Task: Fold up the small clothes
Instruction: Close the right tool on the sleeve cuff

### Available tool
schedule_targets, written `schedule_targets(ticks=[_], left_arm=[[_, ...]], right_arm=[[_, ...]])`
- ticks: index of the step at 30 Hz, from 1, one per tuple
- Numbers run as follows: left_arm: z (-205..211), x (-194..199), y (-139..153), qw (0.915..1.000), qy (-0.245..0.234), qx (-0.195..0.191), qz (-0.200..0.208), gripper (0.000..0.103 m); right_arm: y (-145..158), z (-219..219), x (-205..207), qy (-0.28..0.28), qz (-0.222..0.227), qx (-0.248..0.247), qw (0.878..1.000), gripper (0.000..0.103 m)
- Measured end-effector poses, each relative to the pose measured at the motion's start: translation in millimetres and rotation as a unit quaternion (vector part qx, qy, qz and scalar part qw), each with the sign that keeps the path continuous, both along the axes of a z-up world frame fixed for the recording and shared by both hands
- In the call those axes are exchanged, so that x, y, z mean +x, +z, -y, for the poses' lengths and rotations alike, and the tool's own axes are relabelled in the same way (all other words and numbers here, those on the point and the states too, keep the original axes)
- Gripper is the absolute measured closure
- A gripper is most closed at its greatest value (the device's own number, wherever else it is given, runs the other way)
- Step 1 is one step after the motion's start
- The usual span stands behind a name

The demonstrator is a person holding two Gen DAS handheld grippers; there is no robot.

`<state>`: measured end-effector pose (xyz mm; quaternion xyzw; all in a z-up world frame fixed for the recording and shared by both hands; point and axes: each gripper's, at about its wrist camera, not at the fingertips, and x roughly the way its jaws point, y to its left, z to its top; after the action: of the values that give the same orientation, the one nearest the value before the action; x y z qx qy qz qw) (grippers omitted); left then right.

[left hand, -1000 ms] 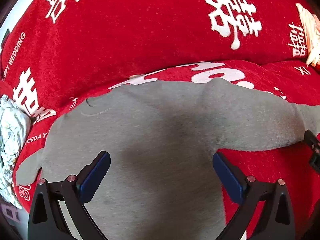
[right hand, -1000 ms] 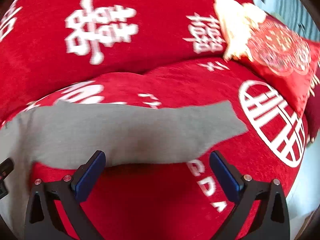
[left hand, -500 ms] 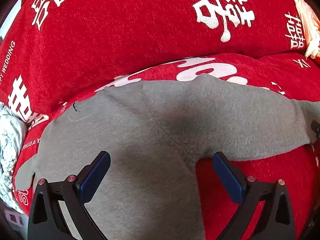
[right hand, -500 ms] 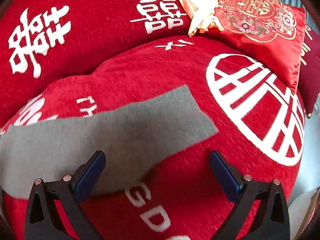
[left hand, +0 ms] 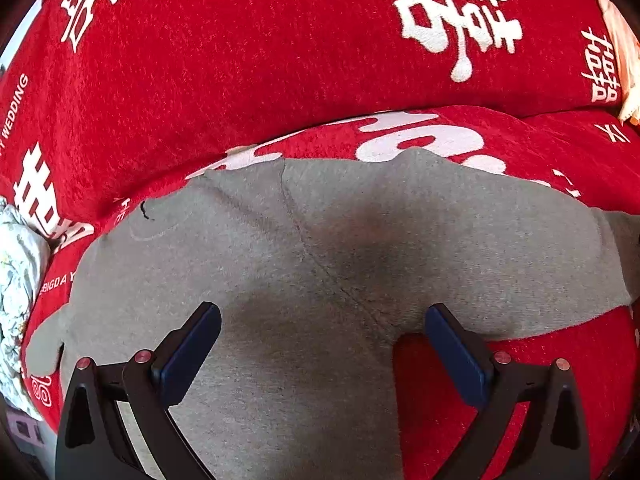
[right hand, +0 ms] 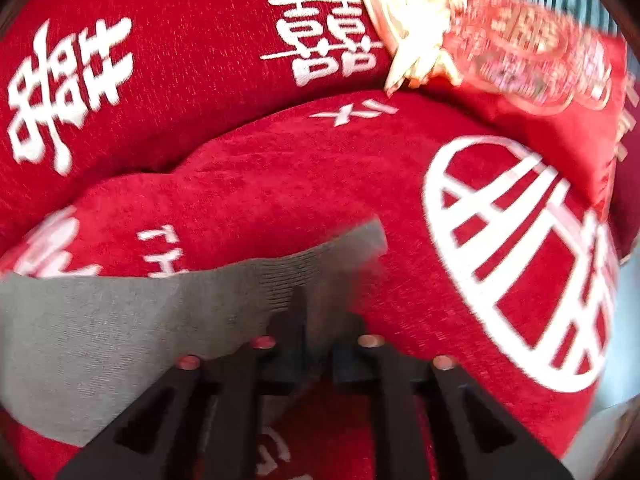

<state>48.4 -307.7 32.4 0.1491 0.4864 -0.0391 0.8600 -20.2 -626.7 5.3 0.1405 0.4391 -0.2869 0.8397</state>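
Note:
A small grey long-sleeved top [left hand: 304,264] lies spread flat on the red seat cover [left hand: 520,148]. My left gripper [left hand: 320,340] is open above the body of the top, near the armpit of the sleeve that runs right. In the right wrist view my right gripper [right hand: 316,332] is shut on the cuff end of that grey sleeve [right hand: 132,320], and the sleeve end bunches up between the fingers. This view is blurred by motion.
The red sofa back [left hand: 260,60] with white characters rises behind the top. A red embroidered cushion [right hand: 532,60] and a cream cloth [right hand: 408,12] sit at the far right. A pale crumpled cloth [left hand: 16,280] lies at the left edge.
My right gripper has moved right along the sleeve to its cuff and closed on it. My left gripper has shifted slightly left and stayed open.

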Motion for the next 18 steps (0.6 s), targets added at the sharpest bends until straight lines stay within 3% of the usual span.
schedule_targets(ticks=[3,10,14,18], left_arm=[[-4.1,1.6,1.6,1.0,0.005,-0.002,0.002,0.0],[-12.0,17.6,1.3,0.9996,0.026,0.011,0.008,0.0],[-16.3,26.9,-9.2,0.9991,0.034,0.022,-0.009,0.0],[-22.0,23.0,-9.5,0.9993,0.033,0.005,-0.016,0.0]], right_arm=[[3.9,6.4,-10.8,-0.011,0.025,0.015,0.999,0.095],[17.1,21.7,-40.3,-0.075,0.059,-0.002,0.995,0.096],[18.4,22.7,-42.4,-0.072,0.058,0.002,0.996,0.096],[27.4,15.9,-45.8,-0.068,0.068,-0.005,0.995,0.096]])
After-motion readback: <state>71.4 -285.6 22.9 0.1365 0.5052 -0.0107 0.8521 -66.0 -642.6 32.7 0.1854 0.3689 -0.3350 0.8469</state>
